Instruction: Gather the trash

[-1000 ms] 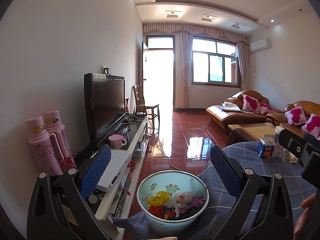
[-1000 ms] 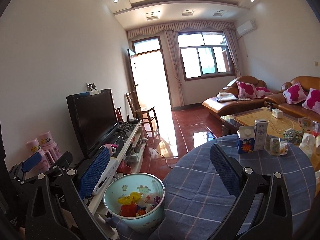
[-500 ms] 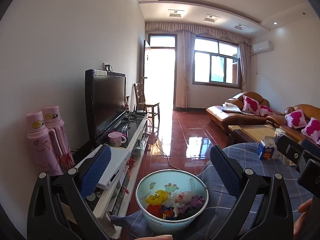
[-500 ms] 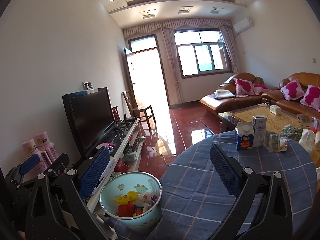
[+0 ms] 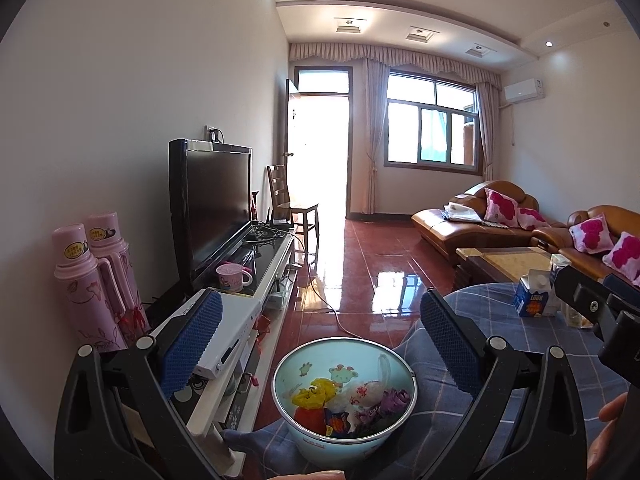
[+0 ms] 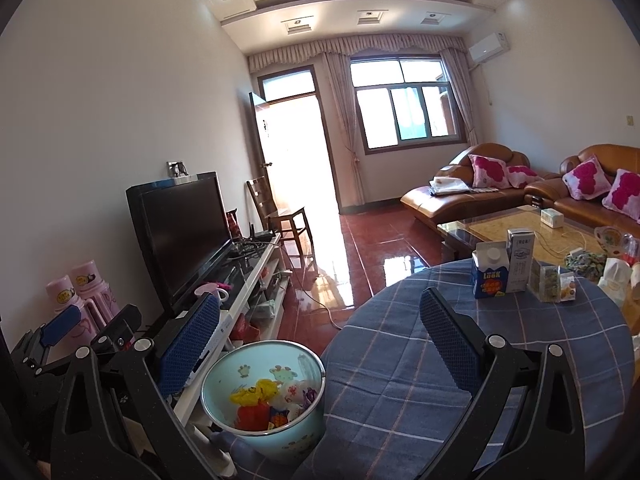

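while the round counter (image 6: 500, 344) under its blue checked cloth carries cartons (image 6: 491, 276) near its far edge, the pale blue bin (image 6: 262, 400) stands just off its near left edge, wrappers (image 6: 256, 400) inside. both the left gripper (image 5: 320, 344) and right gripper (image 6: 320, 344) hover with fingers released, holding nothing.

A black television (image 5: 216, 208) stands on a long white media stand (image 5: 256, 300) along the left wall, with a pink mug (image 5: 232, 278) just in front of the screen and a tangle of cables (image 5: 268, 234) behind it. Two pink thermos flasks (image 5: 96, 276) stand side by side at the near end, touching each other. A wooden chair (image 5: 290, 204) sits beside the open door (image 5: 320, 152). Across the glossy red tiled floor (image 5: 360, 264), brown leather sofas (image 6: 480, 188) carry pink-and-white cushions (image 6: 584, 178). A glass-topped coffee table (image 6: 516, 228) stands in front of them, with a small box (image 6: 552, 217) on it. An air conditioner (image 6: 489, 46) hangs high beside the curtained window (image 6: 404, 104).
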